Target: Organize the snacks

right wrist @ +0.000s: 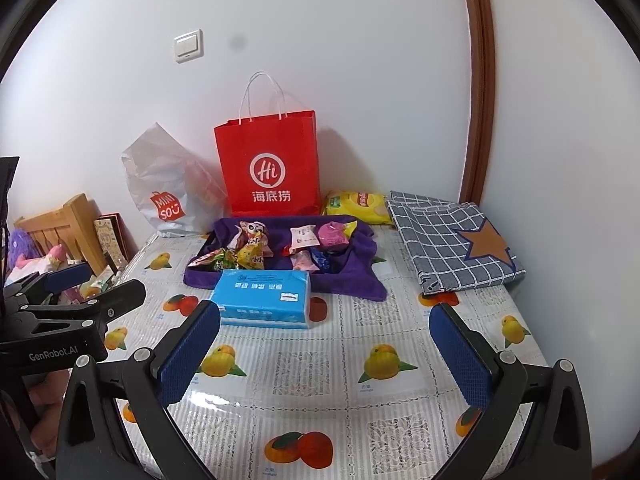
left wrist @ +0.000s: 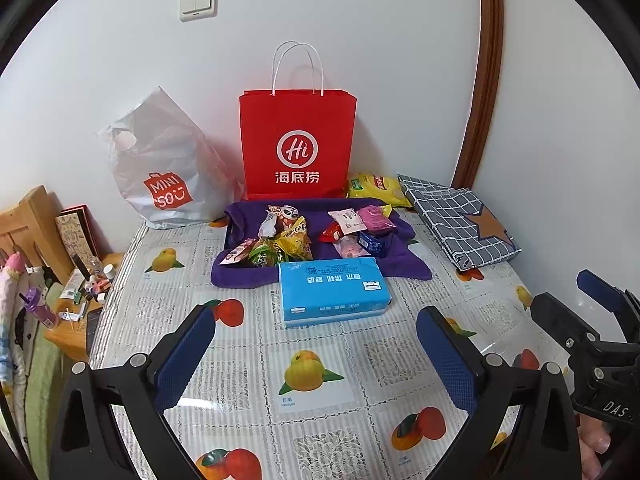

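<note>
Two wide-spread blue-padded jaws of the left gripper (left wrist: 316, 356) frame the left wrist view, with nothing held between them. Small crinkly foil and plastic snack packets (left wrist: 308, 234) are seen heaped on a rumpled purple towel (left wrist: 320, 270) towards the back of the table, well apart from the gripper. A blue plastic-wrapped tissue pack (left wrist: 334, 290) lies across the towel's near edge, directly in the line of approach. A slip is judged likely here: a low reach could shove the pack into the heap, and the loose towel could be dragged along with a packet. The slippery wrappers could also be pinched two at a time. Behind stand a red paper carrier bag with white cord handles (left wrist: 298, 144), a grey plastic shopping bag (left wrist: 160, 168) and a yellow crisp packet (left wrist: 376, 190).

From the right wrist view, the right gripper (right wrist: 324, 356) is likewise shown fully open and empty, above bare tablecloth. The upright red bag could be tipped by a careless drop, it is judged. The table is covered by a glossy fruit-printed plastic tablecloth (right wrist: 320, 380), on which a folded grey checked cloth with a brown star (right wrist: 452, 240) rests at the right. A white wall with a white light switch (right wrist: 188, 46), brown door trim (right wrist: 476, 80) and a cluttered wooden side table (left wrist: 72, 320) complete the room.
</note>
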{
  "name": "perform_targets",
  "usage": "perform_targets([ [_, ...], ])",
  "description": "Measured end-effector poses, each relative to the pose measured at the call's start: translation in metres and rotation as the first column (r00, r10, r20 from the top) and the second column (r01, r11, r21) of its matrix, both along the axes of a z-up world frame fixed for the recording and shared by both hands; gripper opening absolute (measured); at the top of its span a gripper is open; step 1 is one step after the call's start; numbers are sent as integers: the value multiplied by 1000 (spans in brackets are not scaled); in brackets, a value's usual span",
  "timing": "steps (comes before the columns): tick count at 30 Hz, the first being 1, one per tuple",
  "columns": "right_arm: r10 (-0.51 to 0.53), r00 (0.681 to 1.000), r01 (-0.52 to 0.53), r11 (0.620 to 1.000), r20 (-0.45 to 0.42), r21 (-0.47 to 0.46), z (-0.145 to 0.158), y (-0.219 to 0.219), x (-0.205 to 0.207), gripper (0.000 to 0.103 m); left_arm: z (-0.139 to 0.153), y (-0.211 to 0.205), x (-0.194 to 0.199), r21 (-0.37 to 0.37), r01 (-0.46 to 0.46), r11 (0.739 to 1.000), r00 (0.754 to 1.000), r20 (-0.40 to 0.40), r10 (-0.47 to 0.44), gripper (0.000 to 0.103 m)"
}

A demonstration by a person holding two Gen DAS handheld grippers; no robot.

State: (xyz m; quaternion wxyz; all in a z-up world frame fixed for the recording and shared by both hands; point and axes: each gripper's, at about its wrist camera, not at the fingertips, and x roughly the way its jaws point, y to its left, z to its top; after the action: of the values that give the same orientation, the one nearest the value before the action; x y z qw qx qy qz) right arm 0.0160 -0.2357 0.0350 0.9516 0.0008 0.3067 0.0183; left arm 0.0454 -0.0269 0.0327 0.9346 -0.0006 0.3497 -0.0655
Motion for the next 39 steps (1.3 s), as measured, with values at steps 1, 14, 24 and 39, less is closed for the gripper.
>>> perform_targets([
  [1,0,1000,0,1000,0,1,0,1,0,103,1,0,-1,1,2,1000,1000,2,-2,102],
  [14,-5,1000,5,1000,-2,4,1,0,-1,103,3,-7,-3,12,16,1000,1000,7,-16,102],
  [24,-2,1000,2,1000,3,0,2,0,-3,103,3,-7,-4,11,16,1000,1000,8,-16,102],
  [39,8,1000,-8,1000,7,-12,1,6,-3,103,3,-9,-6,18,8,1000,1000,12,-9,102],
])
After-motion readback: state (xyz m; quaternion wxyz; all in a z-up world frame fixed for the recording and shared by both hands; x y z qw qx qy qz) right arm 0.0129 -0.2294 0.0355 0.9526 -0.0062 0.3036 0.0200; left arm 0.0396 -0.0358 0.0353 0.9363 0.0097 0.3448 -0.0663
